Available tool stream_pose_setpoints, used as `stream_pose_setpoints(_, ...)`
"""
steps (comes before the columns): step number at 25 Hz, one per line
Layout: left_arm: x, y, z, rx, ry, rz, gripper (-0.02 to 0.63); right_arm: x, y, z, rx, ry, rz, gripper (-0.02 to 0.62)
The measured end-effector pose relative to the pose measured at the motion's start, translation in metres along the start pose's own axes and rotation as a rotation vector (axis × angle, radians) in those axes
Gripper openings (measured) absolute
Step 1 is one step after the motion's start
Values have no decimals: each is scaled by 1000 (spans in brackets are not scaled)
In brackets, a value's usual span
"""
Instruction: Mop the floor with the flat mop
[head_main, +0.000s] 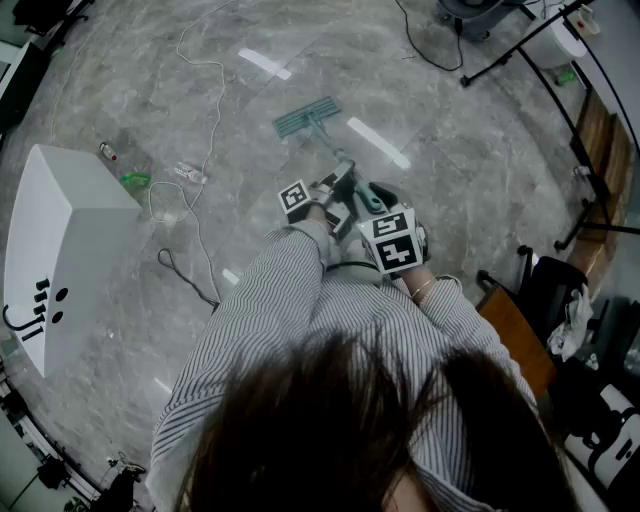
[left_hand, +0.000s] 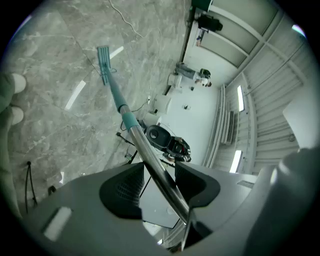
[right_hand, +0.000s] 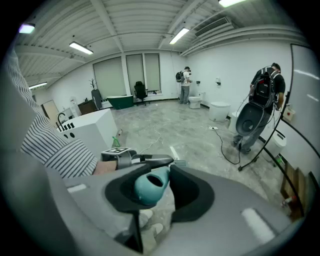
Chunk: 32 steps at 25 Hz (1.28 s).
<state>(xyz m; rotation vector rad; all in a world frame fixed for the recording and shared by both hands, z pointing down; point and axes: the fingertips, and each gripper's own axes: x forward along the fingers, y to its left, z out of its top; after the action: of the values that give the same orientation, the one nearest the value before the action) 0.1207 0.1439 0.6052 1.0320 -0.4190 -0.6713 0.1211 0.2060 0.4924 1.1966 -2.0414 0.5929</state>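
Flat mop (head_main: 307, 118) rests on grey marbled floor (head_main: 470, 170); left gripper (left_hand: 160, 176) clamps its pole (left_hand: 148, 152), right gripper (right_hand: 161, 189) its teal end (right_hand: 149, 187).

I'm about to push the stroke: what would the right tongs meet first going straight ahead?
Likely the left tongs, shut on the mop just ahead of the right tongs; past them lies floor. Depth is unclear.

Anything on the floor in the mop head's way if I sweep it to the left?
Yes. Left of the flat mop head, a thin white cable snakes across the floor, and a small bottle lies beside it, nearer the person. Probably best to stop short of them.
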Motion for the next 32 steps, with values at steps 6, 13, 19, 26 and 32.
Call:
stream_pose_setpoints(6, 10, -1, 0, 53, 38, 43, 189, 5, -5, -3, -9, 9, -6, 118)
stream_pose_setpoints(13, 14, 0, -5, 52, 61, 37, 191, 5, -7, -6, -40, 27, 11, 120)
stream_pose_setpoints(19, 32, -2, -6, 88, 64, 31, 217, 2, -28, 2, 41, -50, -36, 115)
stream_pose_setpoints(26, 52, -1, 14, 117, 51, 42, 219, 26, -44, 7, 20, 13, 21, 118)
stream_pose_setpoints(32, 85, -24, 108, 63, -93, -9, 202, 107, -52, 61, -148, 92, 56, 123)
